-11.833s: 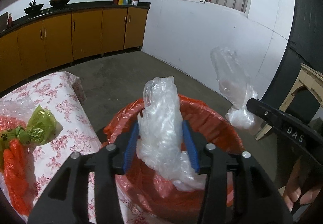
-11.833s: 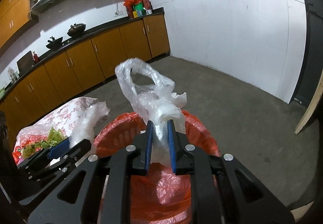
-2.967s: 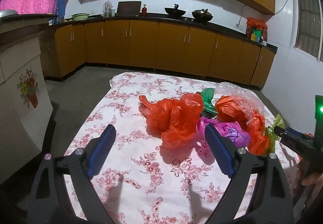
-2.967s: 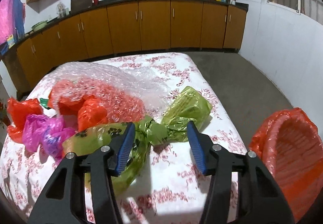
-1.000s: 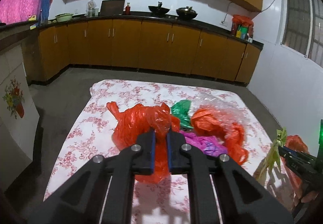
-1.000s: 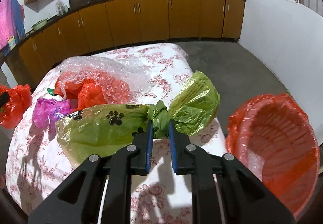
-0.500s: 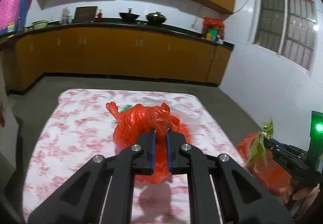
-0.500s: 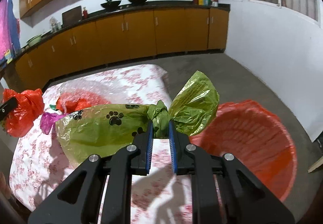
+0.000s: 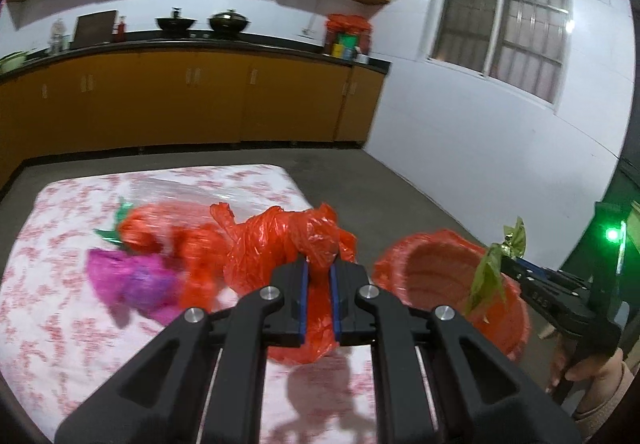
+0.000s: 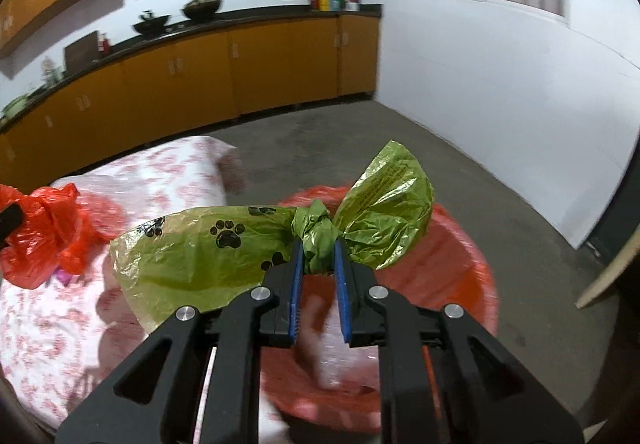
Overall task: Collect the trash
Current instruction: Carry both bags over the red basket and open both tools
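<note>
The floral-clothed table (image 9: 72, 356) spreads below and left of both grippers, with the red-lined bin (image 10: 460, 268) standing off its edge, directly under and ahead of the right gripper (image 10: 318, 264). That gripper is clamped on the knotted neck of the green paw-print bag (image 10: 224, 248), whose thin film balloons to either side; it looks light, limp and slippery, so the knot is likely the surest hold. The left gripper (image 9: 319, 280) pinches a crumpled red plastic bag (image 9: 276, 244), equally soft, bunched just beyond its tips, with the bin to its right. A purple bag (image 9: 128, 280) lies left on the table.
</note>
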A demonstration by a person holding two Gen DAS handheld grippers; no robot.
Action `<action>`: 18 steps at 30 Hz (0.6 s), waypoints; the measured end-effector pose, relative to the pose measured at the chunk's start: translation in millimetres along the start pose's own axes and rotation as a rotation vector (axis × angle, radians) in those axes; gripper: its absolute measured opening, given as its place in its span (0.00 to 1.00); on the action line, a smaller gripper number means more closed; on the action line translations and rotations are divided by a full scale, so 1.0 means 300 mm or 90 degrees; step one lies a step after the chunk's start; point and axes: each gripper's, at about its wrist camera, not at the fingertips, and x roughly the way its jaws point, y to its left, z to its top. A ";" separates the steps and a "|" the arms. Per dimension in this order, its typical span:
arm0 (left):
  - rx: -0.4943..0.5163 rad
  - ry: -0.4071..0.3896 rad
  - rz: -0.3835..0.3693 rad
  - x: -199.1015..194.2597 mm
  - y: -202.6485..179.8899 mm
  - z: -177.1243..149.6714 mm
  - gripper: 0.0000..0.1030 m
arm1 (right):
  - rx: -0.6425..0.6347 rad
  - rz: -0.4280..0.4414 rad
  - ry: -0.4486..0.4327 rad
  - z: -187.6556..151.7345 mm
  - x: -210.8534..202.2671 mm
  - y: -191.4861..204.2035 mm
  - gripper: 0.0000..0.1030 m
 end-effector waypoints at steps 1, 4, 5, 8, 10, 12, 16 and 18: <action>0.003 0.003 -0.010 0.013 -0.024 -0.004 0.10 | 0.005 -0.015 0.001 -0.004 0.003 -0.027 0.15; 0.014 0.014 -0.041 0.054 -0.092 -0.014 0.10 | 0.013 -0.042 0.000 -0.008 0.008 -0.079 0.15; 0.018 0.017 -0.049 0.063 -0.110 -0.016 0.10 | 0.018 -0.050 -0.001 -0.008 0.010 -0.098 0.15; 0.029 0.026 -0.075 0.100 -0.173 -0.024 0.10 | 0.029 -0.065 -0.001 -0.010 0.012 -0.135 0.15; 0.036 0.032 -0.091 0.126 -0.209 -0.030 0.10 | 0.032 -0.072 -0.001 -0.010 0.016 -0.154 0.15; 0.042 0.039 -0.106 0.153 -0.241 -0.036 0.10 | 0.035 -0.076 -0.001 -0.010 0.021 -0.164 0.15; 0.056 0.050 -0.130 0.199 -0.301 -0.048 0.10 | 0.039 -0.082 0.000 -0.011 0.023 -0.190 0.15; 0.066 0.058 -0.141 0.228 -0.332 -0.056 0.10 | 0.044 -0.085 0.002 -0.010 0.029 -0.202 0.15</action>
